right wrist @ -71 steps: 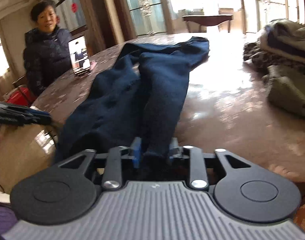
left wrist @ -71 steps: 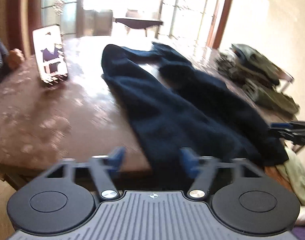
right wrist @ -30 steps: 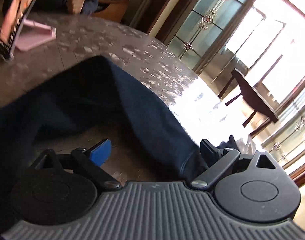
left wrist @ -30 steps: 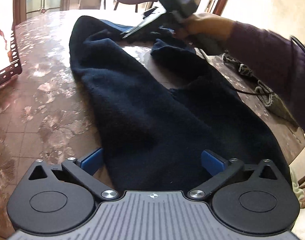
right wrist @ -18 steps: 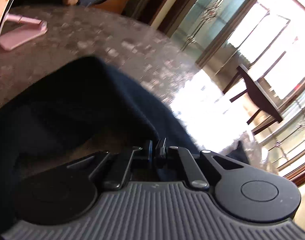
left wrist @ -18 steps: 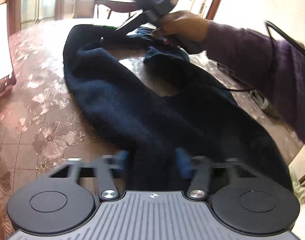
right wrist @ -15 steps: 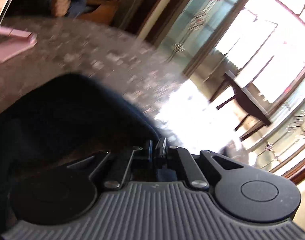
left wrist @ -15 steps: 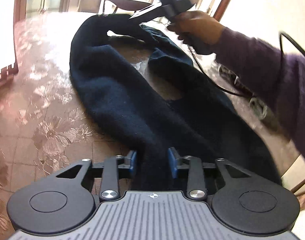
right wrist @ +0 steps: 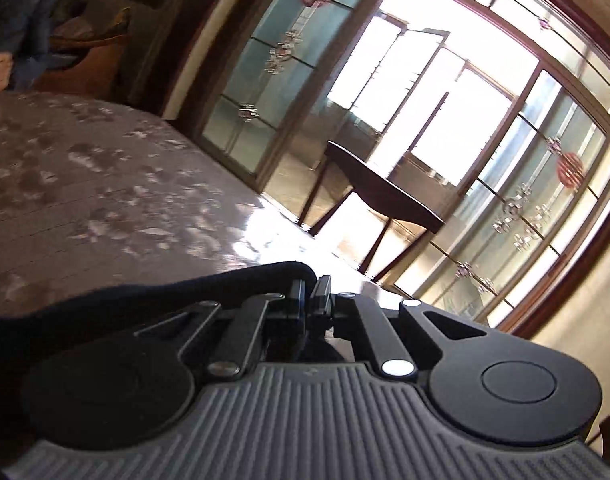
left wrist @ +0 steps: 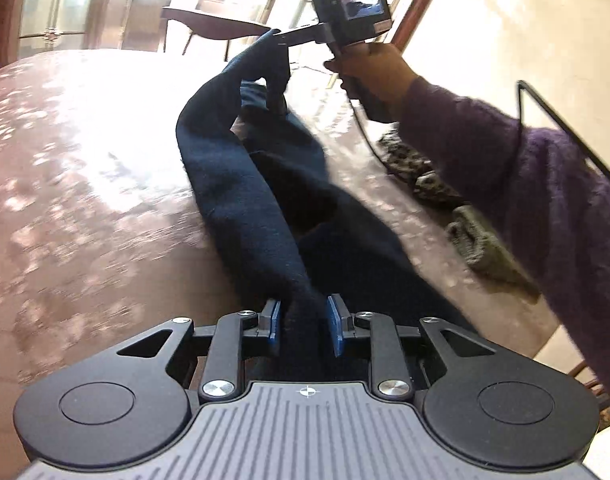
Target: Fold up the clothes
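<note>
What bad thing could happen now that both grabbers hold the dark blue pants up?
The right gripper pinches only a thin edge of the dark blue pants, so the cloth might slip out. The left gripper has a thick bunch between its fingers, which could fold in crooked. Part of the pants hangs past the table edge and might drag the rest off.

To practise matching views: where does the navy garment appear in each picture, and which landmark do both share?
Left wrist: navy garment runs up the centre, from near jaws to the far gripper.
Right wrist: lower left, draped beside the jaws.
Shared landmark: dark side table by the windows.
</note>
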The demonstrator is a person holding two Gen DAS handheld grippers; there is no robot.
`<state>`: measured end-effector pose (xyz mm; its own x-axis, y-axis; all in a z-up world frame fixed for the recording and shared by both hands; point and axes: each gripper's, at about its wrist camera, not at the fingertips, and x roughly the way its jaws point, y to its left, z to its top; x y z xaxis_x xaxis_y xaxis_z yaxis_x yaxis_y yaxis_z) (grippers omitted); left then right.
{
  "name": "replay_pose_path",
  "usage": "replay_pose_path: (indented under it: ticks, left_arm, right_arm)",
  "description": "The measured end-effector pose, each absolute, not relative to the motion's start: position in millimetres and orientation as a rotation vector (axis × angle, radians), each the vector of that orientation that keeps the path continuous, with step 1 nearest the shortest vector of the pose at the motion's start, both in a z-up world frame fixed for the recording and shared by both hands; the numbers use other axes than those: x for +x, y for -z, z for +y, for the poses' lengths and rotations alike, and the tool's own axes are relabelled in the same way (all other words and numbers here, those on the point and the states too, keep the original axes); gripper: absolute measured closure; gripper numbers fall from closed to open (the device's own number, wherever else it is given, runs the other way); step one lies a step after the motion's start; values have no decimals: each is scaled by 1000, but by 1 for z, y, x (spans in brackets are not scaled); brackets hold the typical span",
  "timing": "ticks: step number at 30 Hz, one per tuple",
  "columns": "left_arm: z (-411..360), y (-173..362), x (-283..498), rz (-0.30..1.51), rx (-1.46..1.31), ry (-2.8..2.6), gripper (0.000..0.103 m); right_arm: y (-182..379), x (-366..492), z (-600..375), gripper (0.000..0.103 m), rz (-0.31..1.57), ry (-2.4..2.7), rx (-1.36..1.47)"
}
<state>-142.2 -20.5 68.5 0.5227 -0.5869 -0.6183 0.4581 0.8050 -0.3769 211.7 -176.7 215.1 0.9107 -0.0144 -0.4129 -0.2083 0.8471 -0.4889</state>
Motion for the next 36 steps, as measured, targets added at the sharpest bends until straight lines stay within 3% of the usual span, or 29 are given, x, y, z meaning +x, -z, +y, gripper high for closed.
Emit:
replay_pose_path:
  ticks: [8, 16, 17, 19, 21, 23, 30, 36]
  left_arm:
    - [-70, -77, -134, 794, -214, 752, 80]
    - [-144, -66, -139, 842, -196, 944, 80]
    - [-147, -66, -139, 847, -191, 941, 79]
    - [-142, -67, -140, 845, -194, 917, 73]
    - [-131, -70, -142, 834, -182, 859, 67]
    - [-116, -74, -145, 813, -181, 793, 60]
    - [-53, -90, -165, 706, -175, 572, 33]
    - [-28, -76, -167, 761, -92, 439, 26]
  right_arm:
    - [-238, 227, -238, 98, 375, -3, -438]
    - [-251, 242, -236, 98, 326, -50, -425]
    - [-250, 247, -226, 95, 328, -71, -417]
    - [-239, 259, -216, 75, 396, -109, -418]
    - [-230, 265, -213, 48, 437, -93, -441]
    - [-222, 264, -215, 28, 431, -68, -460]
    - [-201, 219, -263, 26, 566, -105, -338]
    - [-175, 109, -287, 26, 675, -247, -264]
